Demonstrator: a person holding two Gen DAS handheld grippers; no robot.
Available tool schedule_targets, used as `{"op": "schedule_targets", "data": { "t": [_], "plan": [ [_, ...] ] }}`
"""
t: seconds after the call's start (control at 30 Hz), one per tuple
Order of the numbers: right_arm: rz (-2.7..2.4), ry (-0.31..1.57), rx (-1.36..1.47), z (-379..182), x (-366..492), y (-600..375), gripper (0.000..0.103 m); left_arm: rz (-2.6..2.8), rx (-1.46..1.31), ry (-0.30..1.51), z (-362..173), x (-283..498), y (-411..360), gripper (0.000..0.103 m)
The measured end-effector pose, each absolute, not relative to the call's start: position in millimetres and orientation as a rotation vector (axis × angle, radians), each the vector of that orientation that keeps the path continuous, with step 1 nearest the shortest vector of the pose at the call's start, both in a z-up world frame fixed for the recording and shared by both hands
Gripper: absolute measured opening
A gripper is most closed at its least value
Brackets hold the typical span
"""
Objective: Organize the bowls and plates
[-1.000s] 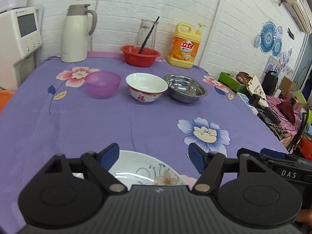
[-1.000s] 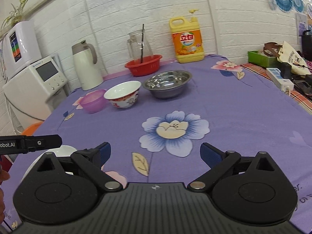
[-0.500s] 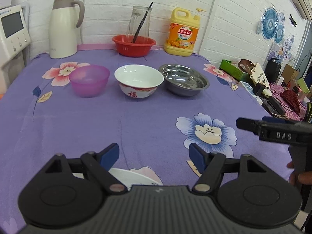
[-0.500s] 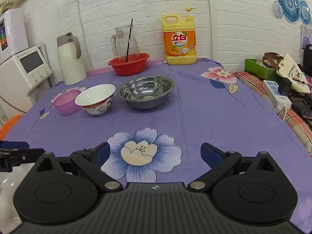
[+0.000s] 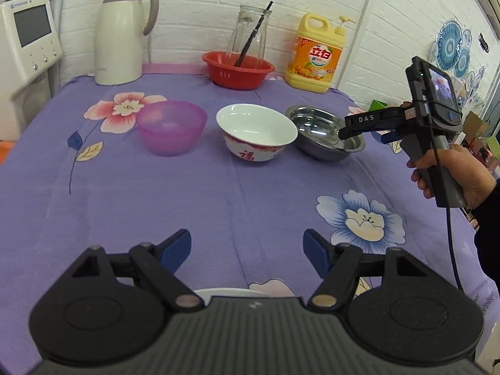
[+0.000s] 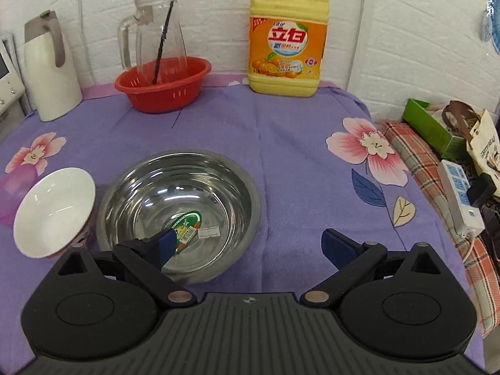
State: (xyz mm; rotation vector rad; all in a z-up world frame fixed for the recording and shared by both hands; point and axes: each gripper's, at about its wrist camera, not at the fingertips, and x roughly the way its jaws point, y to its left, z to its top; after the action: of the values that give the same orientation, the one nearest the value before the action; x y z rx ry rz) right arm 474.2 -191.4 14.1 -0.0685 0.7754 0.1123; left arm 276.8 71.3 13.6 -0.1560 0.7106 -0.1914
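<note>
Three bowls stand in a row on the purple flowered tablecloth: a purple plastic bowl (image 5: 171, 126), a white ceramic bowl (image 5: 256, 136) with red marks, and a steel bowl (image 5: 322, 136). My left gripper (image 5: 247, 248) is open and empty above the cloth, with the rim of a white plate (image 5: 229, 292) just under its body. My right gripper (image 6: 250, 245) is open over the steel bowl's (image 6: 178, 209) near right rim, its left finger inside the bowl, its right finger outside. It also shows in the left wrist view (image 5: 362, 129). The white bowl (image 6: 53, 212) sits left of it.
At the back stand a white thermos jug (image 5: 122, 32), a red basket (image 5: 237, 70) with a glass pitcher (image 6: 156, 36), and a yellow detergent bottle (image 6: 287, 40). A white appliance (image 5: 29, 39) is at far left. A power strip (image 6: 459, 195) and clutter lie off the table's right edge.
My right gripper has moved forward and left to the steel bowl, straddling its rim. My left gripper has moved forward, so the plate has slid nearly out of view beneath it.
</note>
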Motion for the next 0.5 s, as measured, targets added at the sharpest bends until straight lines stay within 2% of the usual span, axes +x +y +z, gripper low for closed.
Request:
{"op": "schedule_targets", "data": {
  "t": [0.23, 0.5],
  "plan": [
    [0.07, 0.901, -0.175, -15, 513, -178, 0.103, -0.165, -0.161, 0.704, 13, 282, 85, 0.071],
    [0.071, 0.975, -0.244, -13, 511, -181, 0.103, -0.212, -0.166, 0.693, 18, 284, 73, 0.071]
  ]
}}
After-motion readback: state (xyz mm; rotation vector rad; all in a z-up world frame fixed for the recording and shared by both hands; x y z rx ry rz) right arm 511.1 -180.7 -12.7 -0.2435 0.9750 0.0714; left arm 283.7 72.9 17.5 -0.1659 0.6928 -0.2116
